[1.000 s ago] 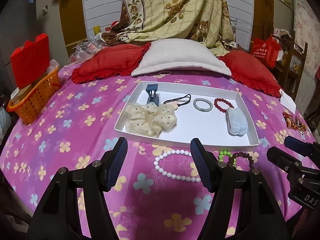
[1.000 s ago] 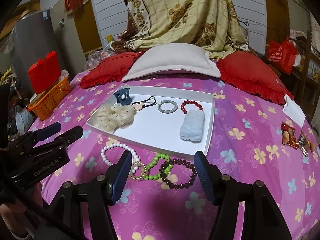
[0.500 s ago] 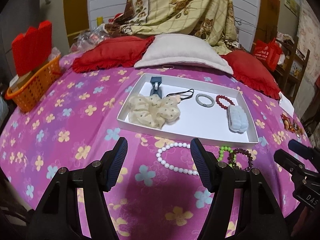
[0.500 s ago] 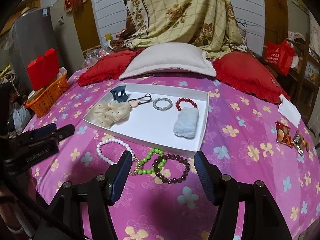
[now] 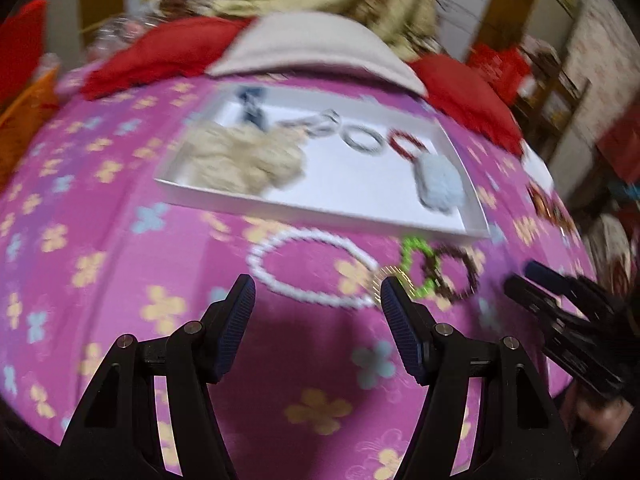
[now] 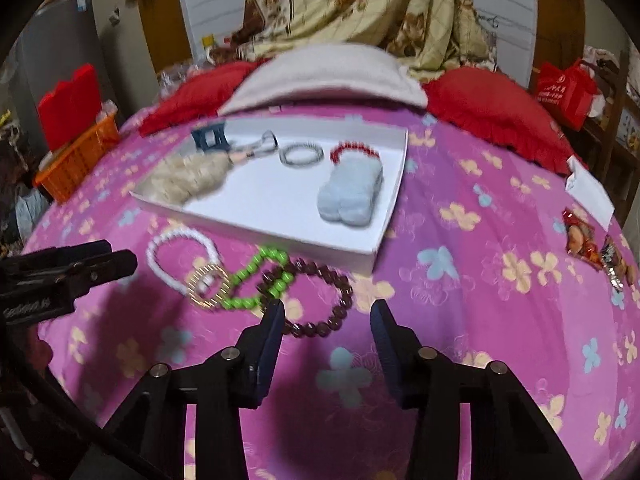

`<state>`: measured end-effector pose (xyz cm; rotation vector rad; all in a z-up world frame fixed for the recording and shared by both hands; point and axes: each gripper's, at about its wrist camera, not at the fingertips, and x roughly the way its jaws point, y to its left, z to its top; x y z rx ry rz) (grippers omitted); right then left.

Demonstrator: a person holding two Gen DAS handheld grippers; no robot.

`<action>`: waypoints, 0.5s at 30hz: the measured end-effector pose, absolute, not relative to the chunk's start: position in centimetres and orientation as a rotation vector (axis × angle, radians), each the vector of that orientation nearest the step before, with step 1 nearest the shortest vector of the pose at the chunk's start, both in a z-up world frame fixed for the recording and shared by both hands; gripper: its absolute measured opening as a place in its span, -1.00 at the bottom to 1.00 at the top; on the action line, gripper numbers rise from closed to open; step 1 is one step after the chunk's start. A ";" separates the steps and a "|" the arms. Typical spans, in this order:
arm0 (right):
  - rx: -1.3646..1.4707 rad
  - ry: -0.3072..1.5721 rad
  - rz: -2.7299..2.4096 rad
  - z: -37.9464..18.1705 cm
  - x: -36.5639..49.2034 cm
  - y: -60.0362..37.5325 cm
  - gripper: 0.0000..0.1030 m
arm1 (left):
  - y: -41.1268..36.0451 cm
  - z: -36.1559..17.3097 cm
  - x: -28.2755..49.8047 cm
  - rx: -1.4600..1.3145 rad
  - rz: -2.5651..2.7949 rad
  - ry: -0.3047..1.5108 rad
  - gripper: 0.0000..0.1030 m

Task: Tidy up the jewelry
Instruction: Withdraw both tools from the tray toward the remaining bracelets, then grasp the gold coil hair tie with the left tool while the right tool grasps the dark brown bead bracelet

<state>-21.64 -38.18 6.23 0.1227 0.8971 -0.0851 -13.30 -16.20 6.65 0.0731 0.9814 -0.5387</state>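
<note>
Right claw (image 6: 327, 314) closing above dark bead bracelet (image 6: 320, 296) near bed's front edge, gripping nothing; left claw (image 5: 318, 304) wide, empty.

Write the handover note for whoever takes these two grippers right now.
Left gripper: open, empty, above the white bead bracelet.
Right gripper: jaws closing, nothing between them yet; the dark bead bracelet lies just ahead.
On the bedspread, in front of the tray: white, gold, green and dark bracelets, overlapping in a row.
In the tray already: cream scrunchie, blue claw clip, grey bangle, red bracelet, fluffy blue piece.
Left to do: move the four loose bracelets into the tray.
</note>
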 end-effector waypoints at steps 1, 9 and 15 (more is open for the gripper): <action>0.122 0.906 -0.079 5.7 -21.3 -38.3 -0.19 | -17.0 6.0 -13.4 0.094 -0.562 1.000 0.27; 0.130 0.926 -0.058 4.0 -19.4 -39.6 -0.19 | -20.6 3.5 -12.2 0.199 -0.588 1.039 0.20; 0.146 0.923 -0.023 3.4 -18.4 -40.1 -0.19 | -22.0 2.5 -11.3 0.232 -0.614 1.070 -0.02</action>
